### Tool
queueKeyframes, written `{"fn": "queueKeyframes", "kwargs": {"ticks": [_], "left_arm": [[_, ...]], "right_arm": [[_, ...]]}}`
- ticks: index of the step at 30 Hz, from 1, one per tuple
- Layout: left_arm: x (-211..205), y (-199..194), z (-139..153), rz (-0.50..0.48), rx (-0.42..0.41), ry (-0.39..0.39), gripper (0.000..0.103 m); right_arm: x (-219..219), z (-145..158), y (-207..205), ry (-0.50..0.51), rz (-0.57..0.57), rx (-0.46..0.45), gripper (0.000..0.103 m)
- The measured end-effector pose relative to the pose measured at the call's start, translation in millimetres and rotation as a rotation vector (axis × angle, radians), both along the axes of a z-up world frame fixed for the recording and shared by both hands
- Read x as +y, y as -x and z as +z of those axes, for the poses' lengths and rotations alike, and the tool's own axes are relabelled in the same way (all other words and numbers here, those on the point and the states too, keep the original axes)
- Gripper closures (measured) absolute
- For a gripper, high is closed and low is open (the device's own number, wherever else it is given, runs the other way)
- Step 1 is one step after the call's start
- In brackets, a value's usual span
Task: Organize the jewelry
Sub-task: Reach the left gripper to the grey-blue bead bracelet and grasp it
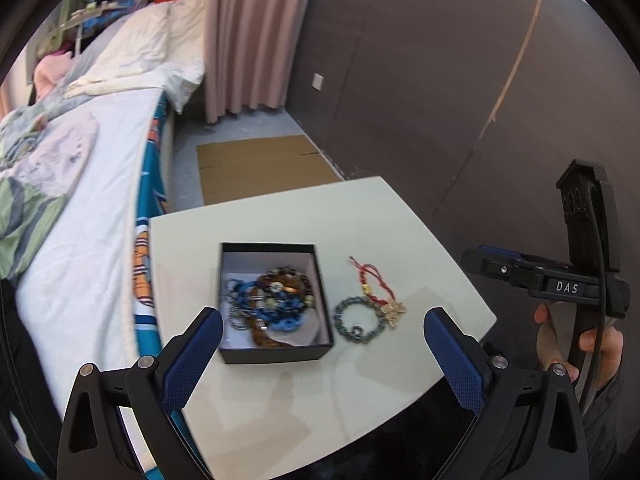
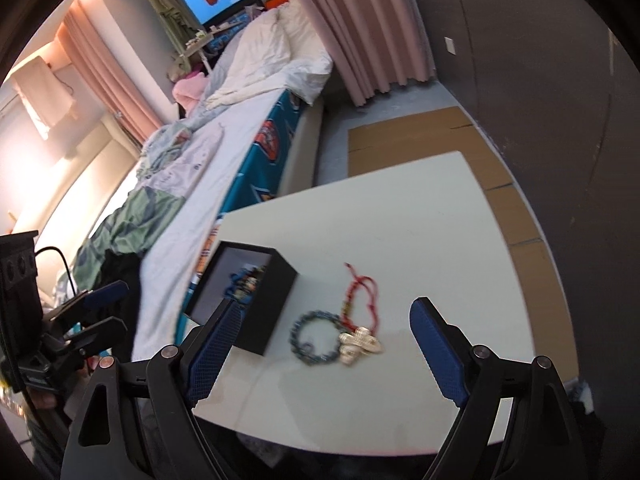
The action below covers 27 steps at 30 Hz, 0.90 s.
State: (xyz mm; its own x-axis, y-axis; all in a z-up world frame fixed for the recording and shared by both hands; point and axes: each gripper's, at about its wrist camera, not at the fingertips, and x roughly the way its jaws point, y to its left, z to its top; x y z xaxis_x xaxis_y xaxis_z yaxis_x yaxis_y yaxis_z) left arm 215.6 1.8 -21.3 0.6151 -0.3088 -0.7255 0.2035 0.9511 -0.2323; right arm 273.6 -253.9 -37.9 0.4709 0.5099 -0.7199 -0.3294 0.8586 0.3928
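Far left: bed [image 1: 92, 184] with white sheet, rumpled quilt and pillows, running away toward a window; pink curtain [image 1: 248, 36] at its far end. Flattened cardboard [image 1: 260, 168] on the floor beyond the tabletop [image 1: 280, 392].

Left claw [image 1: 322, 356]: blue-padded fingers spread wide, nothing between them, hovering over the near edge of the pale tabletop. The same claw shows at the left margin of the right wrist view [image 2: 106, 306], fingers apart.

Left-centre of tabletop: black box [image 1: 276, 354], open-topped, white lining. Inside lies a tangle of jewelry [image 1: 266, 304] — blue chain links, brown beads, dark beads, a silvery strand. Pieces overlap; cannot separate them further.

Just right of the box, on bare tabletop: blue-grey beaded bracelet [image 1: 358, 319], lying flat as a ring, apart from the box wall. Touching its far-right side, a red cord bracelet [image 1: 370, 278] with a small gold bead, trailing away toward the far side. A gold charm [image 1: 394, 312] sits at the right of the beaded ring, overlapping the cord's near end.

Right claw [image 2: 320, 340]: fingers spread wide, empty, hovering near the loose pieces; in the right wrist view the beaded bracelet [image 2: 314, 338], charm [image 2: 360, 346] and cord [image 2: 360, 292] lie between its fingers, the box [image 2: 260, 300] behind the left finger. Right edge of the left wrist view: this claw [image 1: 496, 268] side-on, hand [image 1: 576, 344] on its handle.
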Motion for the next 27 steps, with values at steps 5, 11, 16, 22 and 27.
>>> {"fn": "queueKeyframes", "kwargs": {"ticks": [5,11,16,22,27], "left_arm": [[-29,-5,-10,-0.067,0.017,-0.024,0.016],[-63,-14,-33,-0.148,0.08,-0.062,0.042],[-89,-21,-52,-0.221,0.13,-0.114,0.057],[-115,-34,-78,-0.279,0.185,-0.198,0.065],[-129,-45,-99,-0.297,0.231,-0.269,0.071]], "right_arm": [[-23,-7,2,0.007,-0.032,0.024,0.016],[-47,-14,2,0.015,-0.064,0.053,0.016],[-61,-21,4,0.022,-0.083,0.08,0.016],[-74,-28,5,0.008,-0.09,0.103,0.016],[-84,-31,5,-0.004,-0.106,0.115,0.016]]}}
